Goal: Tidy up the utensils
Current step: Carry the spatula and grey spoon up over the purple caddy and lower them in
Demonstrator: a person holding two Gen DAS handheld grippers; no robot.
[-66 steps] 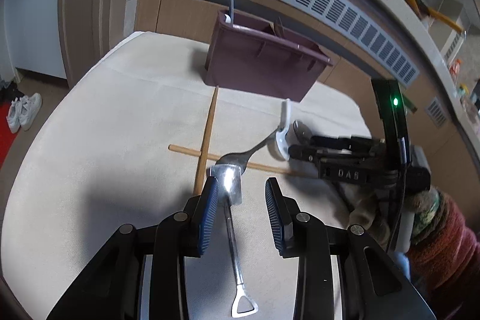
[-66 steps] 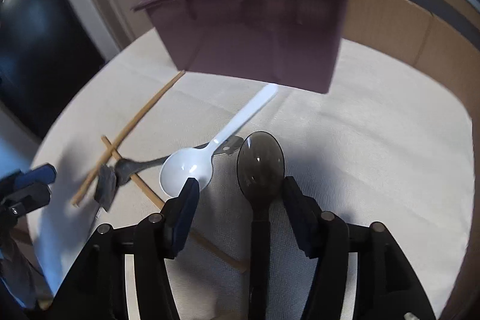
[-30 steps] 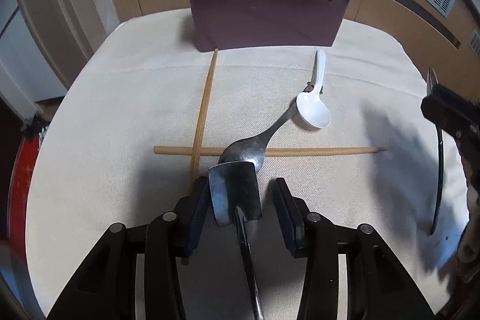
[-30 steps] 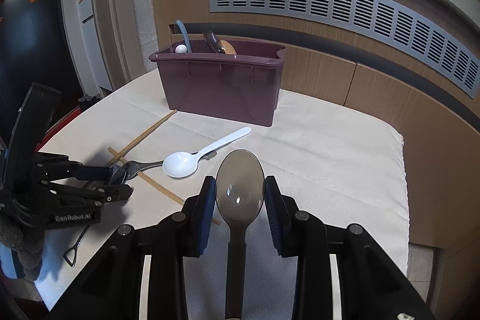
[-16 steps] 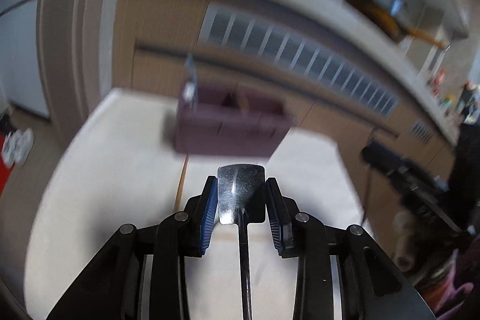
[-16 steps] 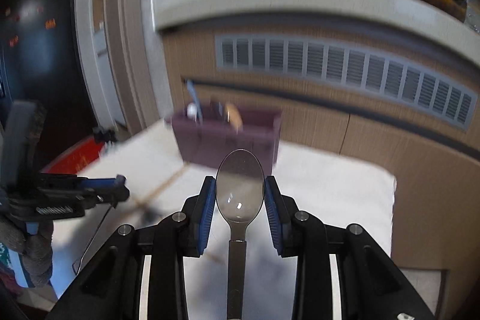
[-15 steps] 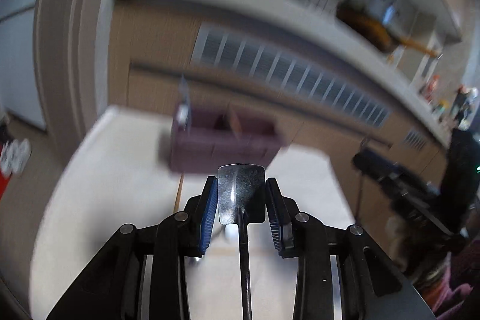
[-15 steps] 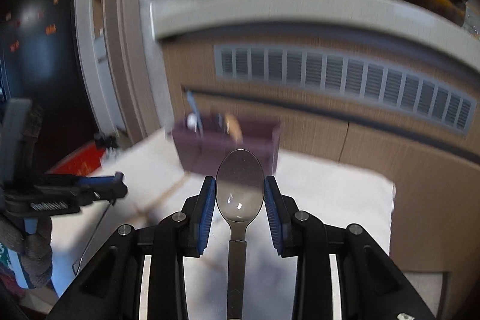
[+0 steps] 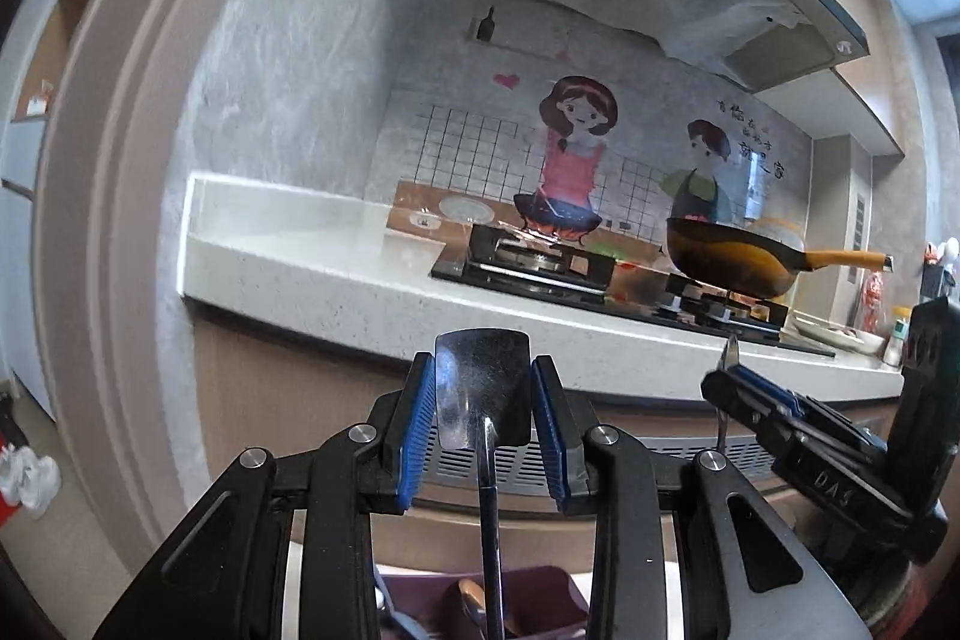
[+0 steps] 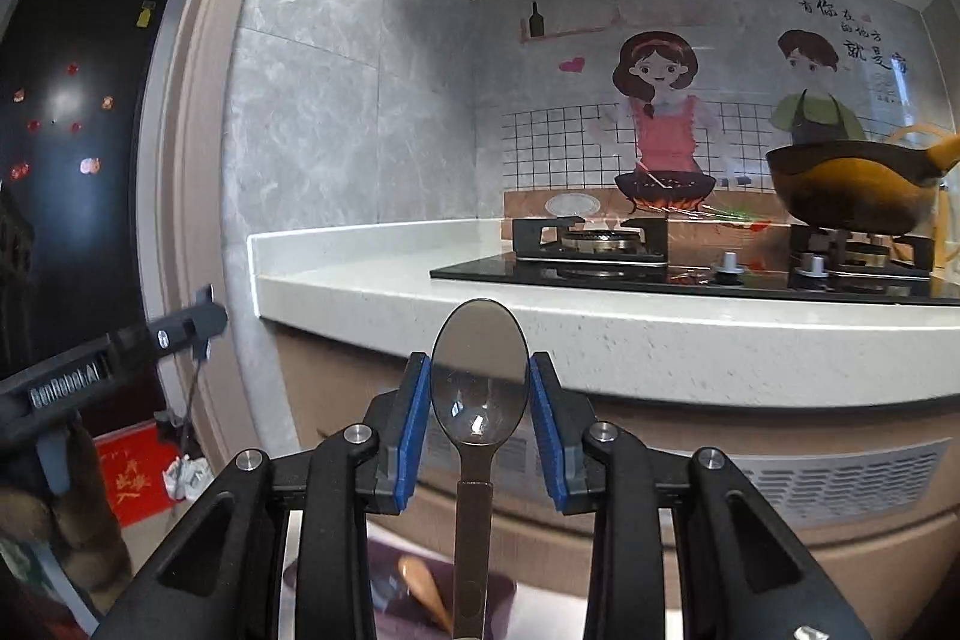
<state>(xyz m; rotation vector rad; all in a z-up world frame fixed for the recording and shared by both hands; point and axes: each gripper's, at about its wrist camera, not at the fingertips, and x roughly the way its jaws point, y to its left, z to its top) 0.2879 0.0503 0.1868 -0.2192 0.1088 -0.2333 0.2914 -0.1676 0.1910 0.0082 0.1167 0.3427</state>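
My left gripper (image 9: 482,421) clamped the spatula (image 9: 483,385), my right gripper (image 10: 479,421) the spoon (image 10: 479,382); blind release could miss the bin (image 9: 540,601).

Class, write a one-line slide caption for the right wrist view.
Right gripper holds a dark spoon bowl-up above the maroon utensil bin, kitchen counter behind.

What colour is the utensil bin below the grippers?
Dark purple-maroon. The bin shows best in the left wrist view, under the left gripper holding the metal spatula.
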